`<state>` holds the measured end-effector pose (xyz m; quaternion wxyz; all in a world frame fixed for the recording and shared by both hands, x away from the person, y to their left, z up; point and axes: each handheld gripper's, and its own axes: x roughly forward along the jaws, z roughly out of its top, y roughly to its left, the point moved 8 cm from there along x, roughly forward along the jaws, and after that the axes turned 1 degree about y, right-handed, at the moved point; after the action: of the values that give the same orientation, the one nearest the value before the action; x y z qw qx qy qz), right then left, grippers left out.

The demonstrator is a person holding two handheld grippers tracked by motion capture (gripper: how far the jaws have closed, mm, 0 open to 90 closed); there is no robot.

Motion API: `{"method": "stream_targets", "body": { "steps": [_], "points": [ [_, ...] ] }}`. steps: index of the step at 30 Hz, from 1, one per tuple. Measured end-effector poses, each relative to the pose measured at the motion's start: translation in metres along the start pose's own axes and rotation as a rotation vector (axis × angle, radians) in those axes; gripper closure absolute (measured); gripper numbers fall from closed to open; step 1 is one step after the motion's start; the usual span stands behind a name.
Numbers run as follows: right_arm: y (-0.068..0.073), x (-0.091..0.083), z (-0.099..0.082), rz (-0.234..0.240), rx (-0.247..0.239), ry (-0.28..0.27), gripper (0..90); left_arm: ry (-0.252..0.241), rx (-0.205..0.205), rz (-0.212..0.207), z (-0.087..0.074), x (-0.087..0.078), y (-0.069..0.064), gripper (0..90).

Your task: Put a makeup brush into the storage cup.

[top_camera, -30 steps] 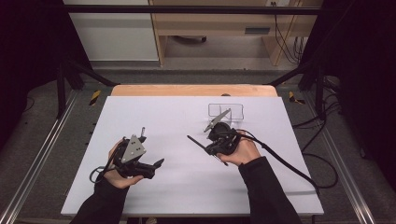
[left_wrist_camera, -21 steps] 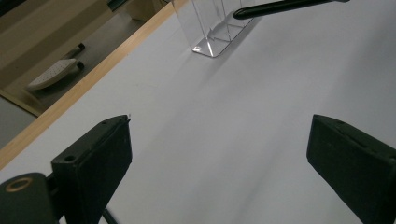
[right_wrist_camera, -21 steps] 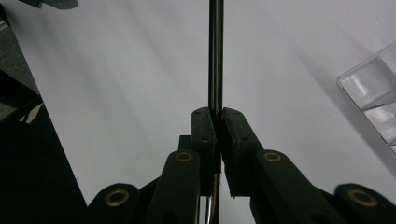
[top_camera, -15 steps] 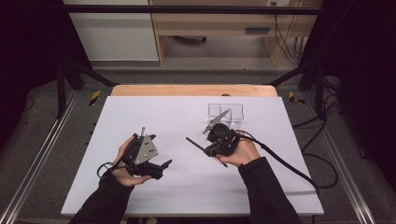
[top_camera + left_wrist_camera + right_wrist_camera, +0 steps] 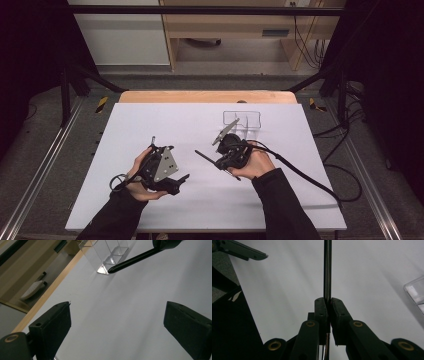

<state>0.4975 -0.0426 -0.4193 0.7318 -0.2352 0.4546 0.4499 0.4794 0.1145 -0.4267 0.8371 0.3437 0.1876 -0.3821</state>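
My right gripper (image 5: 216, 161) is at the middle of the white table (image 5: 150, 125), shut on a thin black rod (image 5: 204, 156) that sticks out to the left. In the right gripper view the jaws (image 5: 329, 301) pinch the rod (image 5: 327, 270), which runs straight ahead. My left gripper (image 5: 178, 162) is held left of centre, open and with nothing between its jaws. The left gripper view has its jaws (image 5: 118, 307) wide apart over bare table, with the rod's tip (image 5: 135, 261) ahead. A clear plastic box (image 5: 242, 120) stands behind the right gripper.
The right gripper's cable (image 5: 310, 177) trails off the table's right side. A wooden strip (image 5: 200, 96) edges the far side. Metal rails (image 5: 45, 165) run along both sides on the floor. The clear box (image 5: 110, 250) stands near the far edge, and its corner (image 5: 415, 291) appears in the right gripper view.
My left hand has carried its gripper to the right, toward the table's middle and closer to the rod's tip. The right gripper and rod have stayed put.
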Motion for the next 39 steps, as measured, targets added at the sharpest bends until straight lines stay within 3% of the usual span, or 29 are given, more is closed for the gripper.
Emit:
{"method": "stream_targets", "body": {
  "steps": [15, 19, 26, 39],
  "points": [
    [0.007, 0.011, -0.001, 0.045, -0.009, 0.024, 84.4, 0.014, 0.086, 0.013, 0.006, 0.008, -0.012, 9.3],
    [0.009, 0.013, -0.002, 0.056, -0.012, 0.031, 84.4, 0.006, 0.134, 0.02, 0.01, 0.012, -0.015, 10.1],
    [0.009, 0.016, -0.002, 0.056, -0.013, 0.043, 84.4, 0.018, 0.149, 0.008, 0.012, 0.016, -0.021, 12.3],
    [0.012, 0.018, -0.003, 0.077, -0.013, 0.05, 84.4, 0.023, 0.223, 0.022, 0.015, 0.024, -0.027, 19.9]
  ]
}}
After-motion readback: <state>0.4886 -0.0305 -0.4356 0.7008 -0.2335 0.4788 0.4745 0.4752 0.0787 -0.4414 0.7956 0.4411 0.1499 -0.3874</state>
